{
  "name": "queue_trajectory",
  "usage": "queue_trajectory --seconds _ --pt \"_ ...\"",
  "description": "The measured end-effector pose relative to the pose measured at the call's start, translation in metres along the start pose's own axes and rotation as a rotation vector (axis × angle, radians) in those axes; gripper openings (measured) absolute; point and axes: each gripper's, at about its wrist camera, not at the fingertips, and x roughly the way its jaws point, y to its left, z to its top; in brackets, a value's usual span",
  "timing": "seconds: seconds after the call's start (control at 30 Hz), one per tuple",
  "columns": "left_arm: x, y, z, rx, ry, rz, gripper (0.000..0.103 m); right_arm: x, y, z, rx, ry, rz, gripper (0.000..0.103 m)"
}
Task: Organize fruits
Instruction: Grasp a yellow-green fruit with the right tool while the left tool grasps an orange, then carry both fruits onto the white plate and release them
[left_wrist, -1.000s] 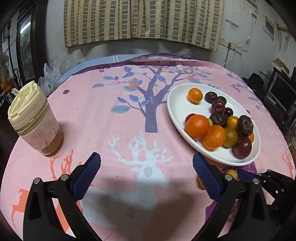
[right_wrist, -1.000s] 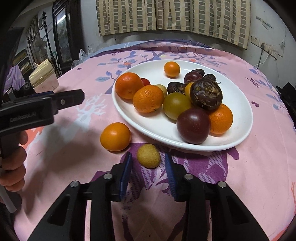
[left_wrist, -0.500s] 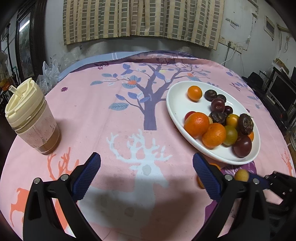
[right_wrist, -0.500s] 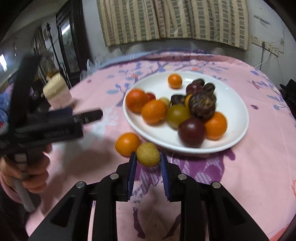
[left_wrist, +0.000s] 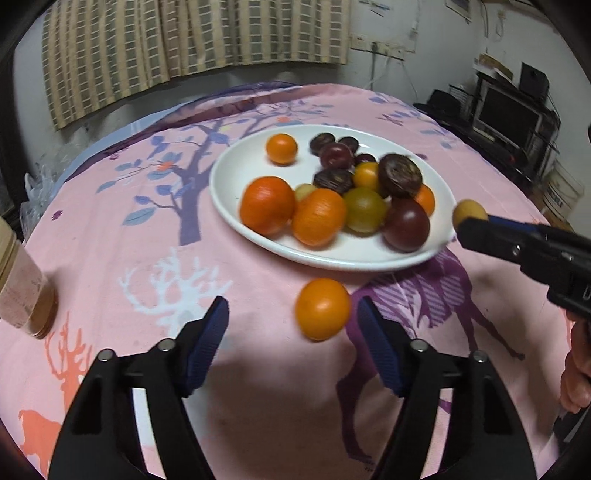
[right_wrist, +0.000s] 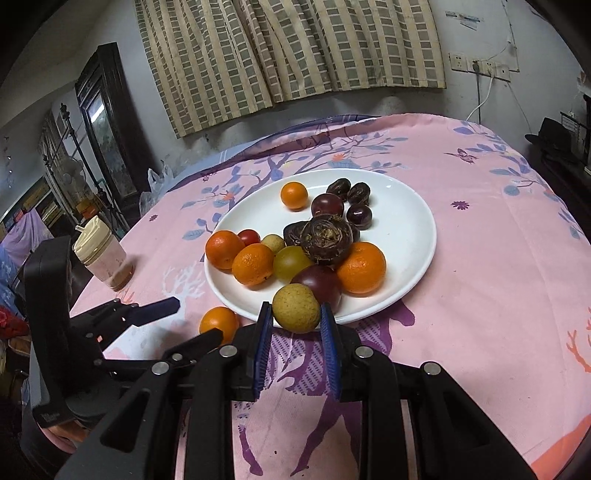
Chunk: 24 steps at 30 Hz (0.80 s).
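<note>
1. Fruits: most lay heaped on the white plate (right_wrist: 413, 229) on the pink tablecloth (right_wrist: 480, 258): oranges, dark purple plums, a greenish one, wrinkled brown ones and a small red one.
2. The small yellow-brown fruit (right_wrist: 296, 308) was clamped between the blue pads of the right gripper (right_wrist: 296, 314), held above the cloth at the plate's near rim; in the left wrist view it showed at the tip of that gripper (left_wrist: 471, 221).
3. One loose orange (left_wrist: 322, 308) sat on the cloth just outside the plate.
4. The left gripper (left_wrist: 291, 325) had just been closing, its jaws apart on either side of that orange; the right pad looked very close to it, but with the blur I cannot tell whether it touched.
5. A lidded cup (right_wrist: 105, 254) stood well apart at the table's left.
</note>
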Motion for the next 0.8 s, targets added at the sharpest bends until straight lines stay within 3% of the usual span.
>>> queue_trajectory --seconds 0.27,0.4,0.6,0.73,0.8 --pt "0.012 -0.018 -0.006 0.065 0.018 -0.004 0.061 -0.001 0.001 0.000 -0.004 -0.001 -0.001 0.027" --pt "0.019 -0.021 -0.007 0.083 0.036 0.006 0.049 -0.001 0.001 0.000 -0.005 -0.001 -0.002 0.027" --pt "0.021 -0.019 -0.007 0.075 0.045 -0.008 0.035 0.003 0.000 -0.001 -0.008 0.006 -0.019 0.027" --pt "0.016 -0.012 -0.009 0.037 0.058 -0.033 0.035 0.005 0.000 -0.005 -0.021 0.019 -0.035 0.027" --pt "0.005 -0.006 -0.011 -0.015 0.053 -0.082 0.035 0.005 0.002 -0.007 -0.034 0.024 -0.037 0.027"
